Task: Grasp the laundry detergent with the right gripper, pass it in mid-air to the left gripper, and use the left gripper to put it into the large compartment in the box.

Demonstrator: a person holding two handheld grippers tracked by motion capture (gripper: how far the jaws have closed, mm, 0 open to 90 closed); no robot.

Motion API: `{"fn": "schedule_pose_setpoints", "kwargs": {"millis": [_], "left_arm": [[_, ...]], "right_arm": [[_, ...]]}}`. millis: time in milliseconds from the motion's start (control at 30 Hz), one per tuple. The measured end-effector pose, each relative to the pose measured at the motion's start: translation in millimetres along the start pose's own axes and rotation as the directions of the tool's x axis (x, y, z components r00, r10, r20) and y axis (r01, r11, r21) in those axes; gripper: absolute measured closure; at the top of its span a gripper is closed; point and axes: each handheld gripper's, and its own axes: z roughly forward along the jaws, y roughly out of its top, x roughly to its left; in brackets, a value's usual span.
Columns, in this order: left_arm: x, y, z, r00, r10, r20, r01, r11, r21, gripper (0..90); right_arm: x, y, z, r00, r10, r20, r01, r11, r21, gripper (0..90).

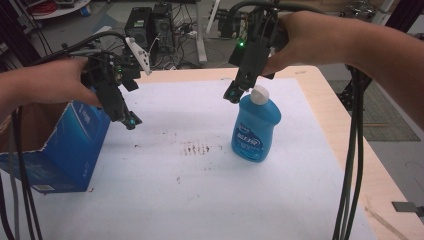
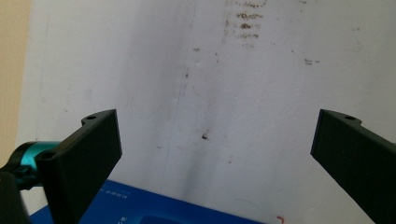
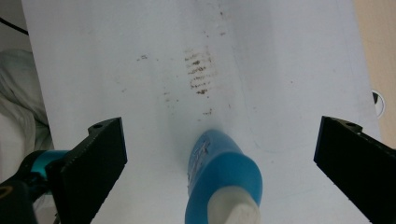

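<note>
High view. White sheet covers a light wooden table. Blue bottle with white cap stands upright right of centre on the sheet. Right gripper, held in the right hand, hangs tilted just above and left of the cap; contact cannot be judged. Brown smudges lie just left of the bottle. Left gripper, in the left hand, hovers beside the upper corner of an open blue box at the sheet's left edge. Cables trail down at the right.
</note>
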Motion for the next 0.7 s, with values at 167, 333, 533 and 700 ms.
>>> {"fn": "schedule_pose_setpoints", "kwargs": {"millis": [167,333,533,700], "left_arm": [[-0.7,2.2,1.2,1.0000,0.000,0.002,0.000,1.0000,0.001,1.7],[-1.6,3.9,1.0,1.0000,0.000,0.001,0.000,1.0000,-0.001,1.7],[-1.7,5.3,1.9,1.0000,0.001,-0.002,-0.001,1.0000,0.000,1.7],[-3.1,7.6,3.2,1.0000,0.006,-0.002,-0.006,1.0000,-0.001,1.7]], "right_arm": [[-2.4,-13.7,-7.3,0.9990,0.035,0.029,-0.035,0.999,0.007,1.4],[-4.9,-33.0,-16.7,0.9956,0.087,0.036,-0.086,0.996,-0.022,1.5],[-3.9,-49.2,-23.2,0.9913,0.124,0.045,-0.122,0.992,-0.044,1.5],[-3.7,-62.4,-22.4,0.9872,0.150,0.053,-0.148,0.988,-0.048,1.4]]}}
